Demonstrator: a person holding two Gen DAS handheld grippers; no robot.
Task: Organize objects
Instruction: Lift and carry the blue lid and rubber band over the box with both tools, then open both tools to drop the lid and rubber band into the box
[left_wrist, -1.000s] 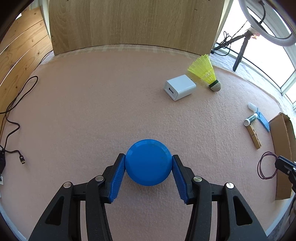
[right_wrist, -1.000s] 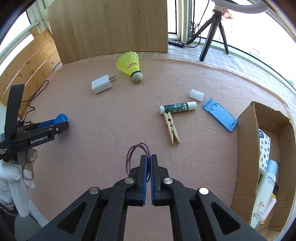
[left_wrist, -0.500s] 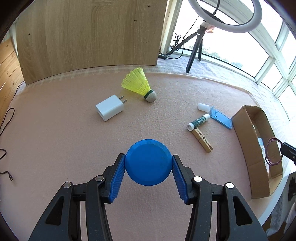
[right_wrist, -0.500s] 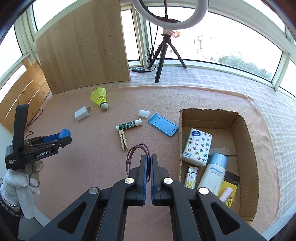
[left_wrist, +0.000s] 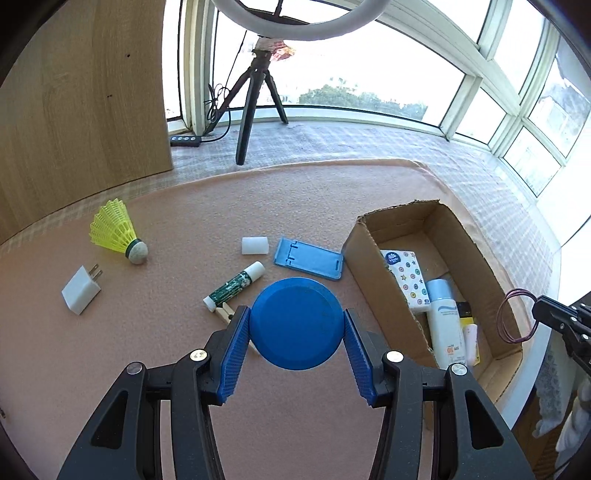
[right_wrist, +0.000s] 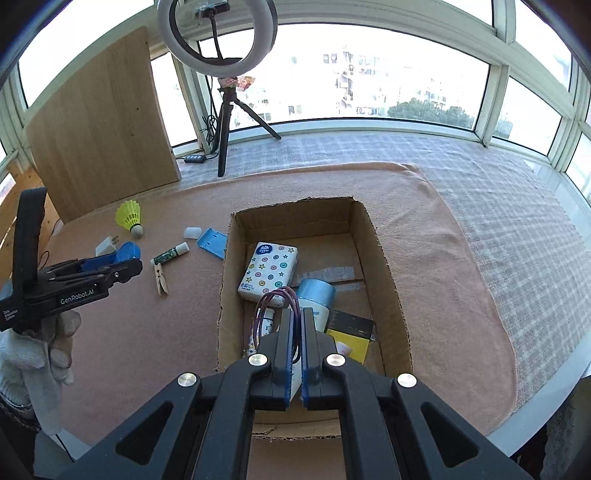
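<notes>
While my left tongs (left_wrist: 295, 325) clamp the round blue plastic disc (left_wrist: 295, 323) between their ribbed blue pads, I see that disc held above the pink felt-covered surface (left_wrist: 166, 229), in front of the wooden clothespin (left_wrist: 223, 314) and just left of the open brown cardboard box (left_wrist: 360, 254). My right tongs (right_wrist: 295, 332) are closed tight on a thin purple hair-tie loop (right_wrist: 275, 297), which stands up from the pad tips and hangs over the inside of the box; in the left view the same loop dangles at the far right, beyond the box's right wall.

Inside the box I can make out a white tissue pack printed with coloured stars and dots (right_wrist: 267, 275), a white bottle with a pale blue cap (right_wrist: 316, 291), and a yellow and black packet (right_wrist: 349, 332); smaller things beneath the tongs are partly hidden.

Left on the surface outside the box lie a flat light-blue plastic stand (left_wrist: 308, 258) near the box's left wall, a small white foam block (left_wrist: 255, 245) just beside it, a green-labelled white tube (left_wrist: 234, 286) whose lower end touches the clothespin, a white wall plug adapter (left_wrist: 80, 290), and a yellow shuttlecock with a cork head (left_wrist: 116, 232) on its side.

In the right view a hand in a white glove (right_wrist: 33, 354) holds the left tongs' handle at the left edge. A ring light on a black tripod (right_wrist: 225, 110) stands by the window, beside an upright wooden board (right_wrist: 99, 129).
</notes>
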